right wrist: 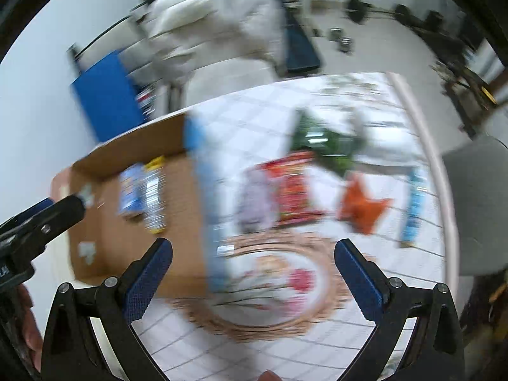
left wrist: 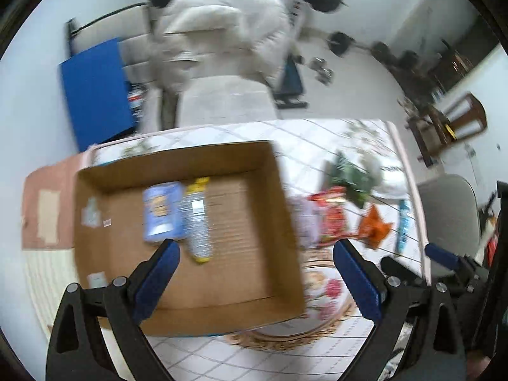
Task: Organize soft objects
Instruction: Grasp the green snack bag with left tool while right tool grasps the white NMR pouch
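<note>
We hold both claws spread and empty — left gripper (left wrist: pixel 255 250) over the cardboard box (left wrist: pixel 254 165), right gripper (right wrist: pixel 254 250) above the table (right wrist: pixel 254 349).

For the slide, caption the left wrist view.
Open left gripper over a cardboard box holding a blue pack and a bottle; more packets on the table beside it.

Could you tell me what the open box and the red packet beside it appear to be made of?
The box looks like plain brown corrugated cardboard, matte, with ribbed lines across its floor. The red packet is probably glossy printed plastic film, though motion blur leaves that uncertain.
</note>
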A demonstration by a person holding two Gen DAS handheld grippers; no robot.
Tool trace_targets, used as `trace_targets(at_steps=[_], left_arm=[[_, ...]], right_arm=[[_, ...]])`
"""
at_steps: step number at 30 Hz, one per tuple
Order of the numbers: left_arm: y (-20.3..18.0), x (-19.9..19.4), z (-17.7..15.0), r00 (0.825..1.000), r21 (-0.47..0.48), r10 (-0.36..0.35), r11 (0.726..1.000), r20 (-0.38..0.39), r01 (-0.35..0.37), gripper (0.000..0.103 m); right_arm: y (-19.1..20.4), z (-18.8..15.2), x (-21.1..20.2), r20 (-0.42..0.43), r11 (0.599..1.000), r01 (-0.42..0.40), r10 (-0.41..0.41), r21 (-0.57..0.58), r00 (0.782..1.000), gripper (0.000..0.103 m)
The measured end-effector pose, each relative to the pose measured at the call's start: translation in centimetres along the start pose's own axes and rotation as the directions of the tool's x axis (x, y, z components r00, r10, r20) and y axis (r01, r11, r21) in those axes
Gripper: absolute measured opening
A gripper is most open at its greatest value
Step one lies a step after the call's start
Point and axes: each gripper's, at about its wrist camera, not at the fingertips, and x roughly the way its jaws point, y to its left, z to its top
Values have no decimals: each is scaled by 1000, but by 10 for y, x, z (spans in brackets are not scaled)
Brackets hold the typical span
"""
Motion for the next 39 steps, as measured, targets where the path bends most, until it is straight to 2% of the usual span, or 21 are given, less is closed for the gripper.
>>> trace_targets(at_steps=[3,5,7,10,13,16,17,19,22,23,25,26,28,30,31,33,35,39], left_arm=[[-43,35,24,996,14,-55,998,-74,56,99],[-73,67,42,985,13,-86,996,-148,89,99],[-98,102,57,966,-14,-122,992,-228,122,99],[-127,153,76,926,-113,-194,980,-323,166,99],[-141,197,93,890,-229,-255,957,-378,176,99],[-142,235,105,852,-361,-322,917,-413,171,98],[-141,245,108,845,-397,-337,903,-415,165,98],[-139,265,114,840,-459,-350,878,-415,139,98],[-142,292,119,834,-480,-325,873,-445,84,96],[-145,298,121,834,-465,-304,883,-460,66,93],[-155,308,124,833,-402,-245,915,-496,30,78],[-160,311,126,834,-363,-218,931,-507,23,74],[-172,312,129,846,-232,-125,973,-519,1,62],[-186,310,130,860,-64,-37,998,-509,4,58],[-188,309,131,860,-40,-30,999,-510,12,57],[-186,307,131,865,7,21,1000,-501,-20,59],[-181,305,132,867,-15,-1,1000,-498,-7,59],[-172,307,138,859,-66,-21,998,-511,-14,62]], right_arm=[[-74,15,2,-7,993,64,-64,100,998,103],[-124,26,13,-25,980,97,-94,174,995,103],[-171,38,30,-61,965,112,-100,238,993,103],[-216,63,58,-113,948,76,-43,309,993,103],[-238,93,83,-135,950,57,-16,308,991,103],[-237,127,106,-149,976,43,-10,215,989,103],[-235,137,111,-159,982,55,-26,182,987,103],[-239,156,119,-169,984,76,-48,161,984,103],[-240,177,128,-186,986,41,-11,159,983,103],[-239,182,132,-191,988,39,-10,149,982,103],[-235,190,144,-214,991,25,3,131,977,103],[-235,192,148,-227,992,21,9,128,974,103],[-233,195,159,-248,993,13,16,117,969,103],[-229,192,167,-263,994,9,19,106,965,103],[-228,191,172,-272,995,3,26,103,962,103],[-228,190,180,-277,994,3,27,108,960,103],[-228,188,190,-291,994,-2,34,110,956,103],[-225,185,204,-306,993,-16,52,118,951,103]])
